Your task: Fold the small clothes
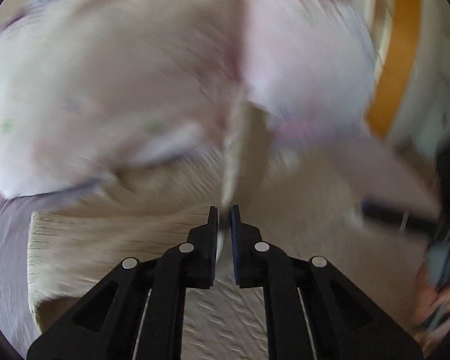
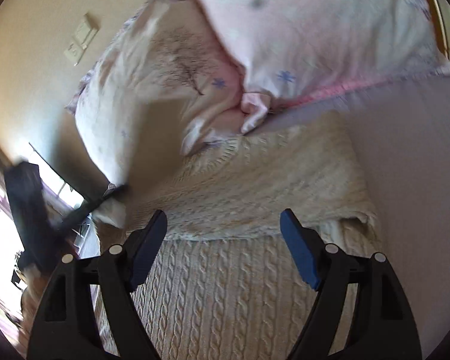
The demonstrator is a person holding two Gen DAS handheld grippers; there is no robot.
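A: Two layers of cream cable-knit sweater (image 2: pixel 225 285) lie on the bed (image 2: pixel 411 156), soft and floppy, at 6 o'clock under the released right hand-held gripper (image 2: pixel 223 225).

B: And the left hand-held gripper (image 1: pixel 224 210)?

A: Clenched on a thin fabric edge. Pillows (image 2: pixel 315 30) crowd 12 o'clock; there's open sheet at 3. I'd pinch the hem corners.

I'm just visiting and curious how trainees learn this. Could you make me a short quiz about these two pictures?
1. True or false: the left tool is shut on pale cloth.
2. The right tool is: A) wide open, B) gripping the pillows.
3. What texture has the cream sweater?

Key: 1 true. 2 A. 3 cable-knit; it lies on the bed sheet below the floral pillows.
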